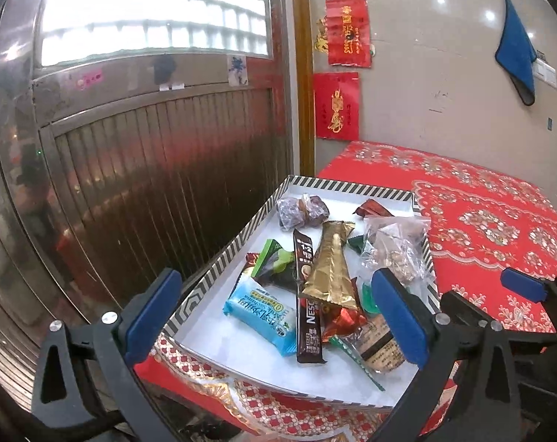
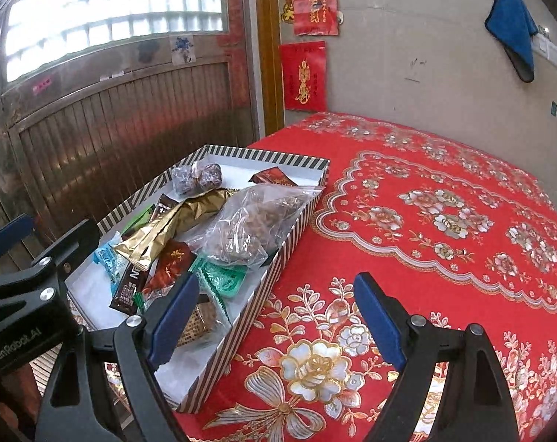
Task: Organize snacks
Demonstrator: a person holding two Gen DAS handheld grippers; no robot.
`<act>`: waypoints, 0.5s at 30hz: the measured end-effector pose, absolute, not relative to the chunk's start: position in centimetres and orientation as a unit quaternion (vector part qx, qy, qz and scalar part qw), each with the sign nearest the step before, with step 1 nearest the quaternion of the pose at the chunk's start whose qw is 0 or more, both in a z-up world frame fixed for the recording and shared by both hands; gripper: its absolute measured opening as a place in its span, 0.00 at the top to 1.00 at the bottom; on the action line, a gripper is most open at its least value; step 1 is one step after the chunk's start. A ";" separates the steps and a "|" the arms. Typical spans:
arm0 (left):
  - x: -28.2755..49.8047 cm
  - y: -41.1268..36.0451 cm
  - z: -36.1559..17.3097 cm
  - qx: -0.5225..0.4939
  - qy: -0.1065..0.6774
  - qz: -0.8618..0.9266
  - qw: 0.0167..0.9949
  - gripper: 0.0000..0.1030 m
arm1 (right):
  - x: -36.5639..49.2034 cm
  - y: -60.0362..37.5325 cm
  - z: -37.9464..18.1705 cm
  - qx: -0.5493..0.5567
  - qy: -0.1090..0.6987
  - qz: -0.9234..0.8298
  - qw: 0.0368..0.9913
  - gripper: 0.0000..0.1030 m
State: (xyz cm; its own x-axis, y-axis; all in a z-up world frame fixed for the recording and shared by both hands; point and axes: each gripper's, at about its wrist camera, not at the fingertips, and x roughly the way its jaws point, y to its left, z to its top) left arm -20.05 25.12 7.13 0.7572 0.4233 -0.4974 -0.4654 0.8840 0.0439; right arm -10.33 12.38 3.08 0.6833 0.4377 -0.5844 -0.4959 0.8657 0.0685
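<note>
A shallow white box with a black-and-white striped rim (image 1: 219,258) (image 2: 296,235) sits at the table's left edge and holds several snacks: a light blue packet (image 1: 261,313), a dark Nescafe stick (image 1: 307,305) (image 2: 129,287), a gold wrapper (image 1: 331,261) (image 2: 167,224), a clear bag of nuts (image 1: 392,246) (image 2: 249,221), a green packet (image 2: 219,276) and dark wrapped sweets (image 1: 302,210) (image 2: 197,178). My left gripper (image 1: 278,313) is open and empty, above the box's near end. My right gripper (image 2: 278,320) is open and empty, over the red cloth right of the box.
The table wears a red floral cloth (image 2: 444,221). A metal door (image 1: 149,165) stands left of the table. The wall behind carries red paper decorations (image 1: 337,107) and a blue towel (image 1: 518,51). The right gripper's fingers (image 1: 521,287) show at the left view's right edge.
</note>
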 end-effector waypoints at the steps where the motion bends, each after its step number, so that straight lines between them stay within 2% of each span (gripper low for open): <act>1: -20.0 25.2 7.0 -0.045 0.257 0.235 0.936 0.01 | -10.4 12.4 3.1 -0.048 0.306 0.255 0.916 0.16; 15: -19.8 25.1 6.6 -0.039 0.271 0.233 0.933 0.01 | -10.8 12.9 2.8 -0.063 0.313 0.267 0.909 0.16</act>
